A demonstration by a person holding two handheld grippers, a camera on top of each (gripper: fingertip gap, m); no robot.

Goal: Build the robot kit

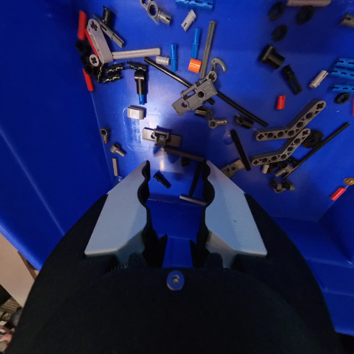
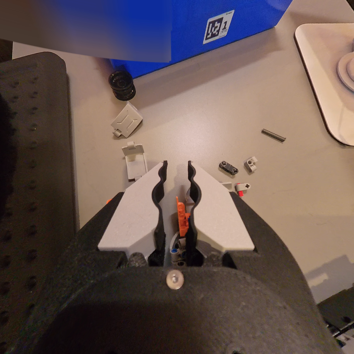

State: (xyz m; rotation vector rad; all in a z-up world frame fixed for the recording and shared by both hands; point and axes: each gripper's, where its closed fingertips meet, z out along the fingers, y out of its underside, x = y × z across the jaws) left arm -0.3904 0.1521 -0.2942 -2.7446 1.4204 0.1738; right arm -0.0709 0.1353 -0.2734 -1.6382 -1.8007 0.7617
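My left gripper [image 1: 177, 164] is open and empty, low inside a blue bin [image 1: 47, 134] strewn with small construction-toy parts. A small black pin [image 1: 161, 180] and a thin black axle [image 1: 195, 180] lie between its fingertips, with a short grey axle [image 1: 192, 199] just behind. My right gripper [image 2: 177, 163] hovers over a beige table [image 2: 210, 118] with its jaws a narrow gap apart. An orange and grey assembly [image 2: 182, 216] sits under it, showing through the gap beside the right finger; no grip on it shows.
In the bin lie grey angled beams [image 1: 291, 130], a grey block [image 1: 195, 95], an orange bush [image 1: 194, 65] and blue pins. On the table are a black wheel [image 2: 121, 88], grey panels [image 2: 127, 121], a dark axle [image 2: 273, 135], small connectors [image 2: 228, 167], the blue bin [image 2: 249, 23], a black mat [image 2: 34, 153] and a white base [image 2: 325, 76]. The left gripper's tips are roughly 30 cm from the right gripper's. The grey block [image 1: 195, 95] is about 6 cm from my left fingertips and 25 cm from my right.
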